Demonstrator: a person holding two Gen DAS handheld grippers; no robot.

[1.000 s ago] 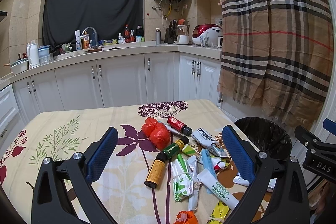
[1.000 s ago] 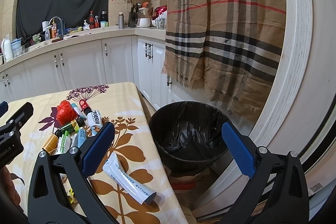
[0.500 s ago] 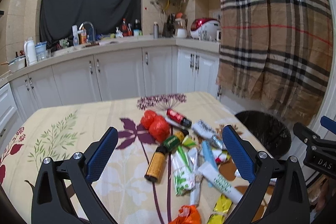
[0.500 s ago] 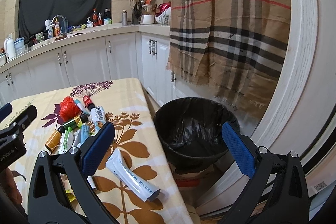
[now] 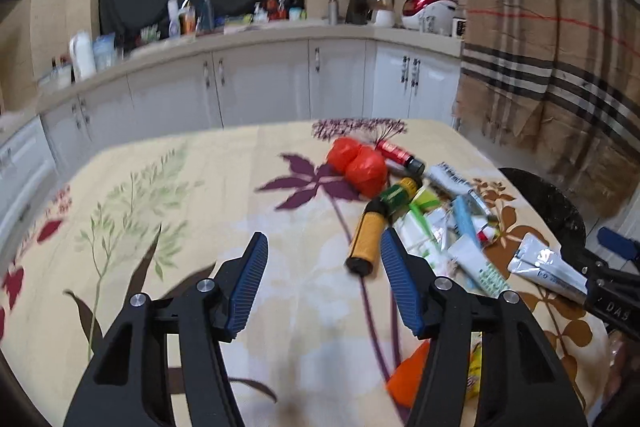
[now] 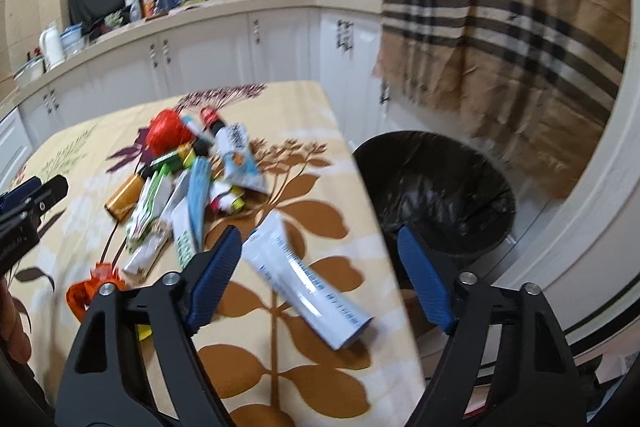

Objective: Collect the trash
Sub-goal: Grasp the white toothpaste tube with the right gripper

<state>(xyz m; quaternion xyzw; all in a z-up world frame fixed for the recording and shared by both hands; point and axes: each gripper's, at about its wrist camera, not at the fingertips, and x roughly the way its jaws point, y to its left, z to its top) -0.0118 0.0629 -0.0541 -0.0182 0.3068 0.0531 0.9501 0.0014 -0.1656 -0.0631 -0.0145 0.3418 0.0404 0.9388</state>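
A heap of trash lies on the flowered table [image 5: 160, 195]: a red crumpled bag [image 5: 360, 163], an orange bottle [image 5: 368, 235], a green bottle [image 5: 398, 193], tubes and wrappers. A white tube [image 6: 304, 279] lies alone near the table's right edge, also in the left wrist view [image 5: 548, 269]. A black-lined bin [image 6: 436, 187] stands on the floor right of the table. My left gripper [image 5: 324, 287] is open and empty above the table, left of the orange bottle. My right gripper [image 6: 320, 271] is open and empty, over the white tube.
An orange wrapper [image 6: 94, 287] and a yellow wrapper [image 5: 474, 371] lie near the table's front. White kitchen cabinets [image 5: 260, 83] with a cluttered counter run behind. A plaid cloth [image 6: 500, 27] hangs at the right, behind the bin.
Both grippers have dropped and tilted toward the table. The left jaws have narrowed but stay open. The right gripper has swung left, from over the bin to over the white tube.
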